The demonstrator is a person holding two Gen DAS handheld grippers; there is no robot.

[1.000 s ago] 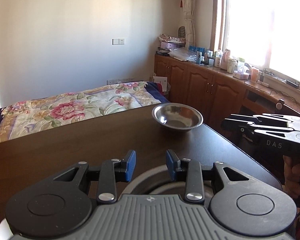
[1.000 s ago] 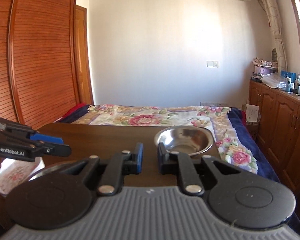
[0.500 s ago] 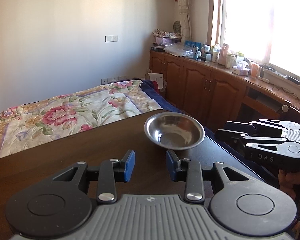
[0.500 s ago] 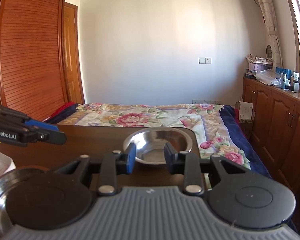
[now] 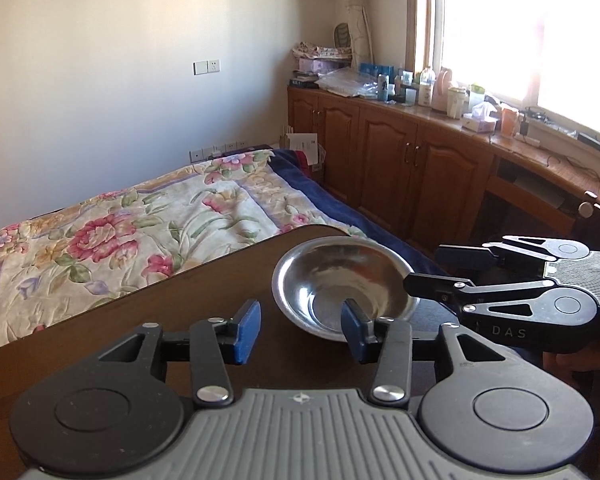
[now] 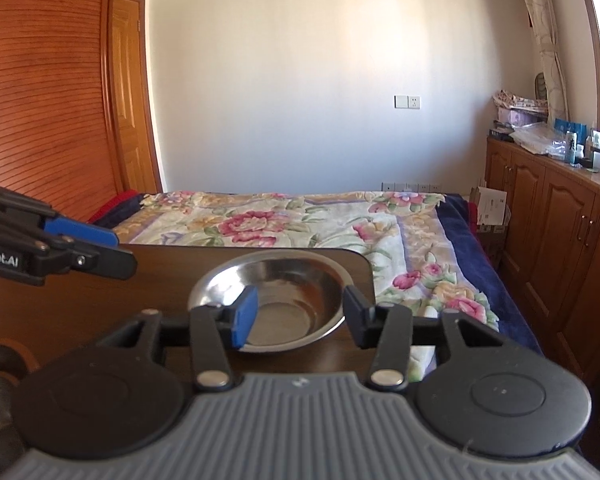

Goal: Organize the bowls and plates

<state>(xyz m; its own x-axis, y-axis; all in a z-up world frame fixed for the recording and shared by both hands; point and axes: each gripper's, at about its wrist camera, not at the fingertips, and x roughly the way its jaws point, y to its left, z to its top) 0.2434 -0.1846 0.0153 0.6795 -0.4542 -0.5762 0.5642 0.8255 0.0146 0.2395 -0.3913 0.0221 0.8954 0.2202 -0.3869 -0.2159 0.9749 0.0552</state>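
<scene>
Bowl (image 5: 346, 284), stainless steel, round, empty; standing upright on dark brown table (image 5: 140, 320), near far right corner, close to rounded edge. Same bowl (image 6: 270, 300) in right wrist view, centred ahead of the fingers.

Left gripper (image 5: 299, 328): black frame, blue pads; jaws part-way apart, just been opening, nothing clamped. Right-hand pad seen in front of bowl's near rim; contact cannot be told. Left-hand pad over bare table. Seen from right wrist view as left gripper (image 6: 100, 246) entering at left edge, lettering "Robot.AI" legible on body, start of word cut off by frame.

Right gripper (image 6: 298, 318): black frame, one blue pad showing, other finger dark; jaws part-way apart, just been opening, nothing pressed between them. Near side of bowl seen in the gap between both fingers; touching or apart cannot be told. Seen from left wrist view as right gripper (image 5: 440, 268) just beside bowl's right rim, lettering "DAS" legible on its side, held by a hand (image 5: 572, 364) partly visible below.

Surroundings: bed with floral bedspread (image 6: 300, 224) beyond table; wooden cabinets (image 5: 400, 160) under window, countertop crowded with bottles and boxes, labels too small to read; slatted wooden wardrobe door (image 6: 40, 100); wall switch plate (image 6: 407, 101).
</scene>
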